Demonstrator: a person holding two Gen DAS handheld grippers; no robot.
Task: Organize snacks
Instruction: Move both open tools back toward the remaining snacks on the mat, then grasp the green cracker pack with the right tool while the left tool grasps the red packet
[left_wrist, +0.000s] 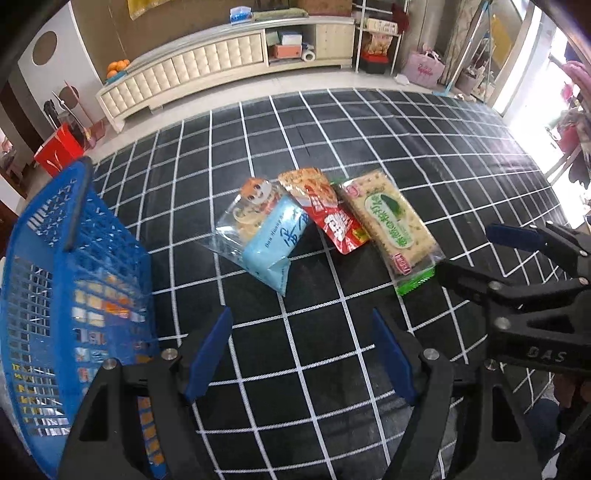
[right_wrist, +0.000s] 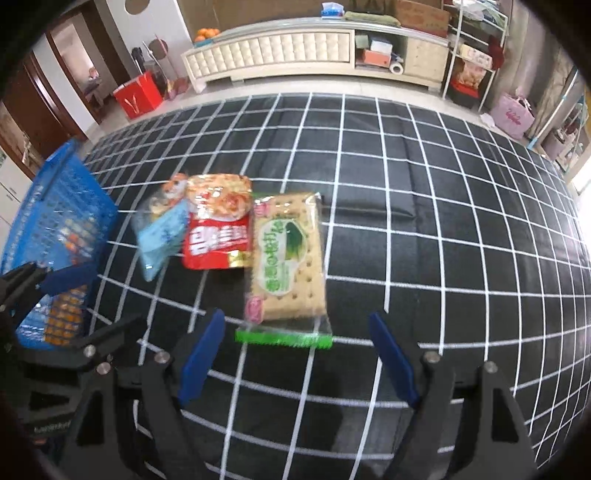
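Observation:
Three snack packs lie side by side on the black checked cloth: a light blue pack with a cartoon face, a red pack, and a green-labelled cracker pack. A blue plastic basket holding several snacks stands at the left. My left gripper hovers open over bare cloth, short of the packs. My right gripper is open just short of the cracker pack's green end; it also shows at the right of the left wrist view. Nothing is between either pair of jaws.
A long cream cabinet runs along the far wall beyond the cloth. A red bag and a pink bag stand on the floor. The left gripper shows at the lower left of the right wrist view, in front of the basket.

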